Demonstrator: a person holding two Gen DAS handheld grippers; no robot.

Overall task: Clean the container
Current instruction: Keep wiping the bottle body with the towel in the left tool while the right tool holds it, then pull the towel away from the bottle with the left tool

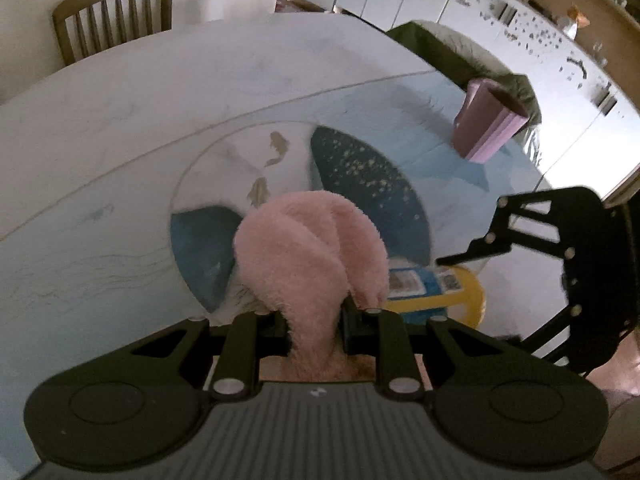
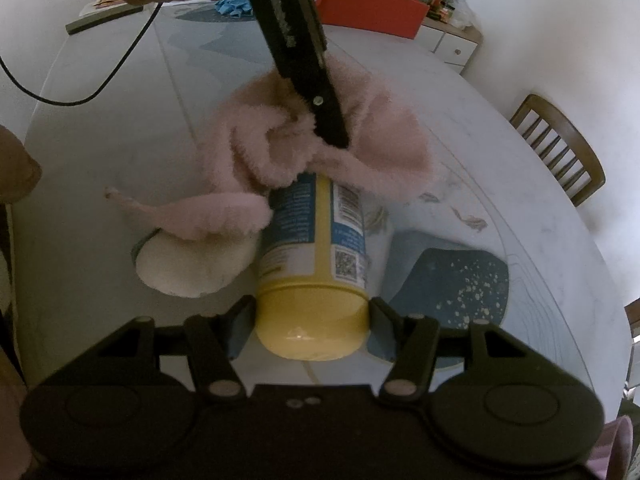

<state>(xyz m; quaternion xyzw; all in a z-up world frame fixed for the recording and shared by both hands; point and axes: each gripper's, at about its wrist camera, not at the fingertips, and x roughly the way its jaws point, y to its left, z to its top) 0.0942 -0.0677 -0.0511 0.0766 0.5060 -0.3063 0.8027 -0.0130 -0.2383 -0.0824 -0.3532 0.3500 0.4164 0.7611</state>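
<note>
A yellow container (image 2: pixel 312 248) with a blue label lies tilted over the table, its base toward the right wrist camera. My right gripper (image 2: pixel 312 320) is shut on its yellow lower end, one pad on each side. My left gripper (image 2: pixel 334 136) comes in from above, shut on a pink fluffy cloth (image 2: pixel 256 152). The cloth is draped over the container's far end and hides it. In the left wrist view the pink cloth (image 1: pixel 304 248) bulges out between the shut fingers of my left gripper (image 1: pixel 314 312). The container (image 1: pixel 464 292) shows at the right, in my right gripper (image 1: pixel 468 300).
The round table (image 2: pixel 100 140) has a pale cloth with blue patches. A pink cup (image 1: pixel 492 124) stands at its far right edge. A black cable (image 2: pixel 112 72) crosses the table, with a red box (image 2: pixel 372 8) behind. Wooden chairs (image 1: pixel 112 12) (image 2: pixel 560 148) stand around it.
</note>
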